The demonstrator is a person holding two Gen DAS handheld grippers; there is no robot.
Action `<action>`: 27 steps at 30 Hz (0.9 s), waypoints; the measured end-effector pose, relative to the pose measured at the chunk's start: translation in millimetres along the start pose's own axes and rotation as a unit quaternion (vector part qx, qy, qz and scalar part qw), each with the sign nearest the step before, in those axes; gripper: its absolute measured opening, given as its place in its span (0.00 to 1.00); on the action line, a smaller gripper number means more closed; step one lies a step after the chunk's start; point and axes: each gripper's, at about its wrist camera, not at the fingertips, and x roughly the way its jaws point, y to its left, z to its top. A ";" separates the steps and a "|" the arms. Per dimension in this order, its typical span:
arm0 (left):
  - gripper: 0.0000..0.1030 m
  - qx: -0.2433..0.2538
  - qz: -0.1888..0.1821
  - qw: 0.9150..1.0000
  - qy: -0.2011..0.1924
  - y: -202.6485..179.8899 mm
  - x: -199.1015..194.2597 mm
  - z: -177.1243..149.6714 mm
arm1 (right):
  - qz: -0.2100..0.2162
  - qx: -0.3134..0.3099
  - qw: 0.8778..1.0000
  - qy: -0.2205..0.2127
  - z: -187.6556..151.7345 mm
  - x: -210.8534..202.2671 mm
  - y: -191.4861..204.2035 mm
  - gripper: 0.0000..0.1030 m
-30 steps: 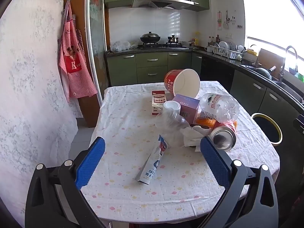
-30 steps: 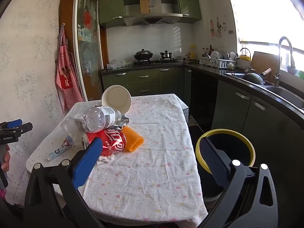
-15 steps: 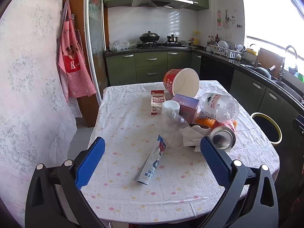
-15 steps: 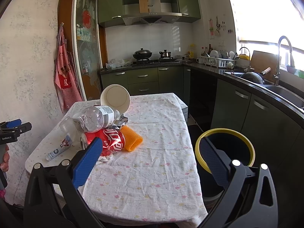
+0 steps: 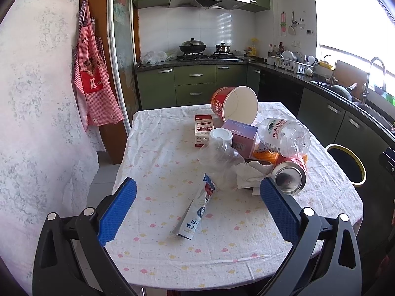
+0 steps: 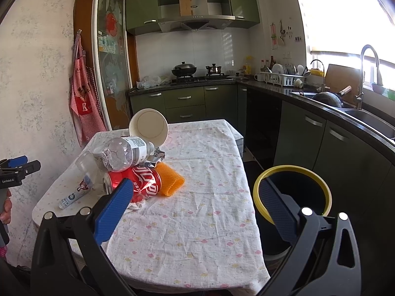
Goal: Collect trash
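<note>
Both claws, left [image 5: 197, 197] and right [image 6: 195, 199], were spread wide, holding nothing. Trash sat heaped on the counter [image 6: 197, 222], left of the yellow-rimmed bin [image 6: 292, 192]. I'd grab the loose toothpaste tube [image 5: 197, 212] first, pinching mid-body.

Shiny metal can [image 5: 290, 177], clear crinkled plastic bottle [image 5: 284, 135], matt cloth tablecloth [image 5: 158, 153] (wrinkled), probably paper bucket [image 5: 234, 103].

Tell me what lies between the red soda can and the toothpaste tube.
In the left wrist view, a crumpled white tissue and a clear plastic bottle lie between red soda can and toothpaste tube.
</note>
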 end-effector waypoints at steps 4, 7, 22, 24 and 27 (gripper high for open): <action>0.96 0.000 0.000 1.000 0.000 -0.2 0.3 -0.4 | 0.000 0.001 1.000 0.001 0.6 0.3 -0.4 0.94; 0.96 0.000 -0.001 1.000 0.001 -0.3 1.2 -1.2 | 0.000 0.000 1.000 0.001 0.6 0.3 -0.5 0.94; 0.96 0.001 -0.003 1.000 0.005 1.6 5.7 -3.4 | -0.001 0.000 1.000 0.004 0.4 3.3 -0.1 0.94; 0.96 0.002 -0.004 1.000 0.006 1.4 5.8 -3.3 | -0.001 0.000 1.000 0.003 0.5 3.0 -0.4 0.94; 0.96 0.002 -0.004 1.000 0.007 1.2 6.1 -3.3 | 0.000 0.000 1.000 0.004 0.5 3.0 -0.5 0.94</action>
